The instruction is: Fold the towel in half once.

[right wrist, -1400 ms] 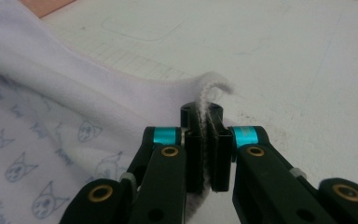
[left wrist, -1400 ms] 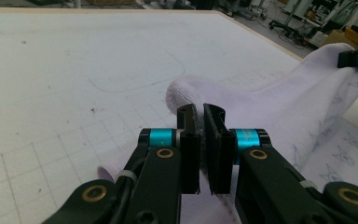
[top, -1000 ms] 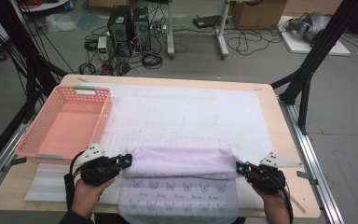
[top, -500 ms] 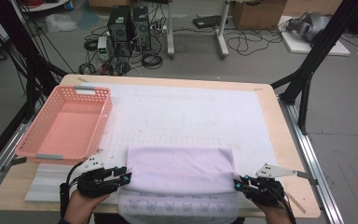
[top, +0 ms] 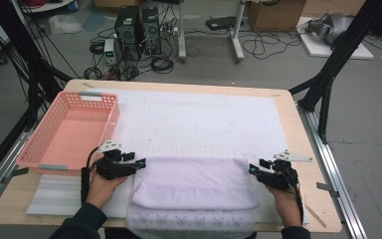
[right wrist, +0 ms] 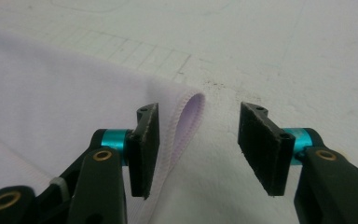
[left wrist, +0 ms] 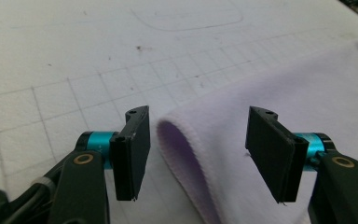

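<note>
Towel (top: 194, 186) lies folded crosswise on the bench (top: 288, 104), between the left claw (top: 140, 163) and right claw (top: 251, 170), whose jaws have just been spreading off its fold corners.

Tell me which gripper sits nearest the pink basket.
The left gripper, at the folded lilac towel's left end beside the pink basket; the right gripper is at the opposite end.

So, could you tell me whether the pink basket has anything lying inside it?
No, the pink basket in the high view shows a bare floor with nothing lying in it.
</note>
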A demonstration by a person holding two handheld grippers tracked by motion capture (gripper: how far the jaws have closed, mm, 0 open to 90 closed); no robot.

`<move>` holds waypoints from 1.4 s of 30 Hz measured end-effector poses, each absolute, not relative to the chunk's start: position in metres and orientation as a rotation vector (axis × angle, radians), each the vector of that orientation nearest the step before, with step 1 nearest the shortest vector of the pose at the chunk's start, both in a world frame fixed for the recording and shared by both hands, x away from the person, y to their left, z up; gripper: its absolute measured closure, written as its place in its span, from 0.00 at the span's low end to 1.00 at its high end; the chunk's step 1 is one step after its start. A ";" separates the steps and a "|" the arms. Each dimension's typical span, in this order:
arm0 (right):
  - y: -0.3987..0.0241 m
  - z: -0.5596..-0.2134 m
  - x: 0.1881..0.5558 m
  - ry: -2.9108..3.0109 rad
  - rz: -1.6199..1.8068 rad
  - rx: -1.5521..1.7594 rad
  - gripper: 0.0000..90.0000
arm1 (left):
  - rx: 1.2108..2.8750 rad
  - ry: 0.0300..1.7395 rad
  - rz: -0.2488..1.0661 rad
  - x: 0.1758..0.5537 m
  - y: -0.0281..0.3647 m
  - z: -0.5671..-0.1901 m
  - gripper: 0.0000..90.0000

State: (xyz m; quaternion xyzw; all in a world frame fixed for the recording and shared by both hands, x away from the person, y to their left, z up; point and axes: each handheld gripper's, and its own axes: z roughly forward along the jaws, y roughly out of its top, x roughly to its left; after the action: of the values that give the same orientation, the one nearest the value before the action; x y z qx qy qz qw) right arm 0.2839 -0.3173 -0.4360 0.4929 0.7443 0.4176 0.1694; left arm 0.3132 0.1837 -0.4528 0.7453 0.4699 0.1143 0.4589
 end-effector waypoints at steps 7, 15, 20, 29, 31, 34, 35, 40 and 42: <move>-0.300 -0.451 0.299 2.195 1.105 1.355 0.47 | 1.848 1.177 0.302 0.315 0.181 -0.453 0.50; -0.287 -0.445 0.304 2.328 1.048 1.245 0.85 | 1.934 1.127 0.397 0.312 0.168 -0.451 0.93; -0.289 -0.442 0.306 2.318 1.079 1.231 0.98 | 1.894 1.169 0.379 0.325 0.170 -0.444 0.94; -0.295 -0.442 0.332 2.224 1.124 1.301 0.98 | 1.813 1.251 0.337 0.356 0.172 -0.439 0.94; -0.294 -0.444 0.334 2.248 1.101 1.330 0.97 | 1.829 1.242 0.337 0.356 0.171 -0.439 0.94; -0.293 -0.444 0.332 2.262 1.093 1.344 0.68 | 1.871 1.222 0.356 0.355 0.170 -0.441 0.94; -0.294 -0.444 0.332 2.255 1.094 1.356 0.61 | 1.870 1.221 0.356 0.356 0.171 -0.441 0.94; -0.291 -0.446 0.334 2.217 1.000 1.374 0.50 | 1.889 1.219 0.357 0.356 0.169 -0.445 0.94; -0.291 -0.445 0.335 2.227 1.007 1.378 0.71 | 1.889 1.222 0.346 0.357 0.169 -0.447 0.94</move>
State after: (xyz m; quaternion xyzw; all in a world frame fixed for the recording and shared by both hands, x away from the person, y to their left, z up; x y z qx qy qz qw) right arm 0.3348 -0.2912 -0.4447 0.4841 0.7826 0.3538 0.1671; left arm 0.3570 0.1694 -0.4468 0.7533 0.4875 0.1381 0.4192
